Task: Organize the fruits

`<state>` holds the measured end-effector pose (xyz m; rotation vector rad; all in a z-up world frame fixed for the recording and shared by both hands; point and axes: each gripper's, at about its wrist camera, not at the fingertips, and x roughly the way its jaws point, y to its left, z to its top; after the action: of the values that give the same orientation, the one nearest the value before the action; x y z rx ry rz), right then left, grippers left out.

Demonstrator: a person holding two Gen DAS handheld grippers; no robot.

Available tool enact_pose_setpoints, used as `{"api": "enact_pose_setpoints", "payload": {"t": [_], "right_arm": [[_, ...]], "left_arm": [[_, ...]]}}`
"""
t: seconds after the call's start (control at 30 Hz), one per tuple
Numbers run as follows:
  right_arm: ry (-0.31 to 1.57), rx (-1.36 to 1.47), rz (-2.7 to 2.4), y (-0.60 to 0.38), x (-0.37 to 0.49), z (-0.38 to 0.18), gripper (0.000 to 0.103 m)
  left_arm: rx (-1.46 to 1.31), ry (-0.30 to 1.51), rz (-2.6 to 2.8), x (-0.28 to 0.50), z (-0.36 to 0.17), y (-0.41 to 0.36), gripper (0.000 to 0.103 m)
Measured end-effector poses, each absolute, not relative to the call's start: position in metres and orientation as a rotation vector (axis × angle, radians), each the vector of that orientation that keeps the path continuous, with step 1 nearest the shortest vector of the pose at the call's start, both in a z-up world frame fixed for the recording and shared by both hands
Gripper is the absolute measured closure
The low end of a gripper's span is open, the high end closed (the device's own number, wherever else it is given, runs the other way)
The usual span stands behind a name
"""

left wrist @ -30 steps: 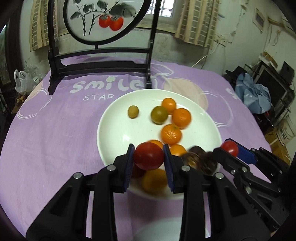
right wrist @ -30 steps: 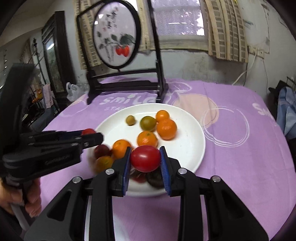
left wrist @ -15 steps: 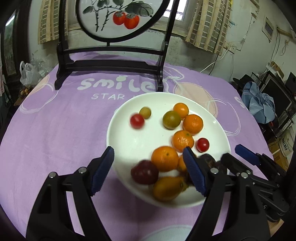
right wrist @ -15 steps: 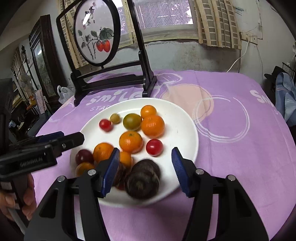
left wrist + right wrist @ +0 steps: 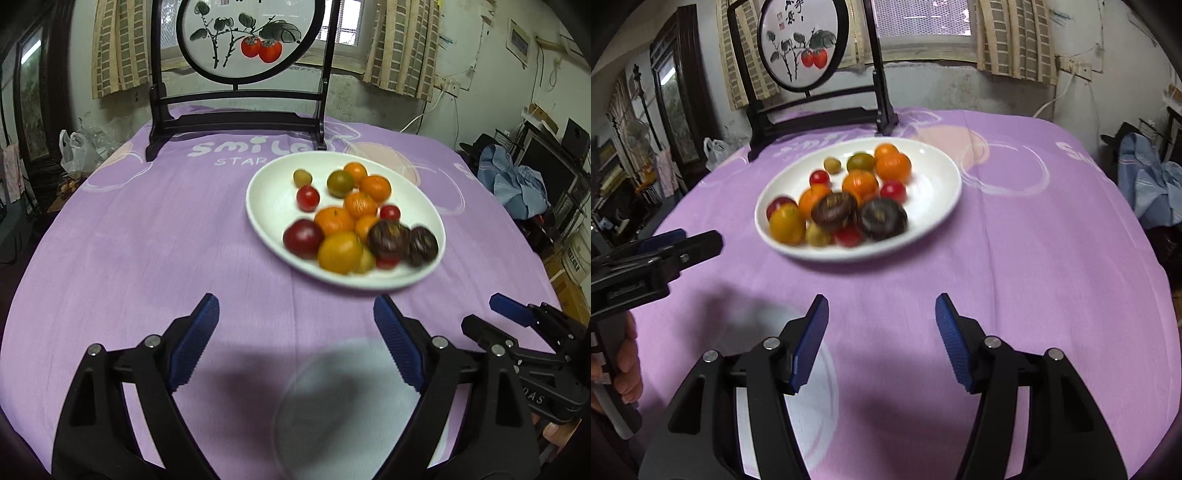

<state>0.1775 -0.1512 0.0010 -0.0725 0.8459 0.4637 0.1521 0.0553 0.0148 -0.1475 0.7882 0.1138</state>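
Now, left to right across the scene:

Left gripper: fingers spread wide with nothing between them, hovering over bare purple cloth on the near side of the worktop; its blue pads touch no fruit.

Clear disc: a pale, blurred round shape lying on the cloth at the near edge, under and between the two grippers; what it is cannot be told.

White plate: sits on the worktop beyond both grippers, well apart from the fingers, right of centre in the left wrist view and left of centre in the right wrist view.

Fruits on the plate: a small olive-green one and a red cherry tomato on the far-left side; a green tomato and several oranges toward the far side; a second red cherry tomato at the right; a dark red fruit and a yellow-orange fruit at the near-left rim; two dark purple fruits at the near-right rim, blurred.

Right gripper: fingers likewise held wide and empty, above the cloth near the plate's near rim without touching it.

Painted screen: a round panel in a black stand at the far edge of the worktop.
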Motion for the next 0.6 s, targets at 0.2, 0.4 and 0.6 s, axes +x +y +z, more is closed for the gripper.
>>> {"api": "enact_pose_setpoints", "payload": {"t": [0.2,0.4,0.6], "right_arm": [[0.844,-0.032,0.437,-0.162,0.154,-0.011,0.042],[0.834,-0.042,0.433,-0.163,0.147,-0.019,0.042],[0.775,-0.085,0.419,-0.162,0.141,-0.011,0.042]], "left_arm": [[-0.136,0.781,0.117,0.121,0.008,0.046,0.010],[-0.101,0.759,0.130,0.109,-0.001,0.037,0.009],[-0.094,0.749,0.121,0.107,-0.005,0.037,0.009]]}}
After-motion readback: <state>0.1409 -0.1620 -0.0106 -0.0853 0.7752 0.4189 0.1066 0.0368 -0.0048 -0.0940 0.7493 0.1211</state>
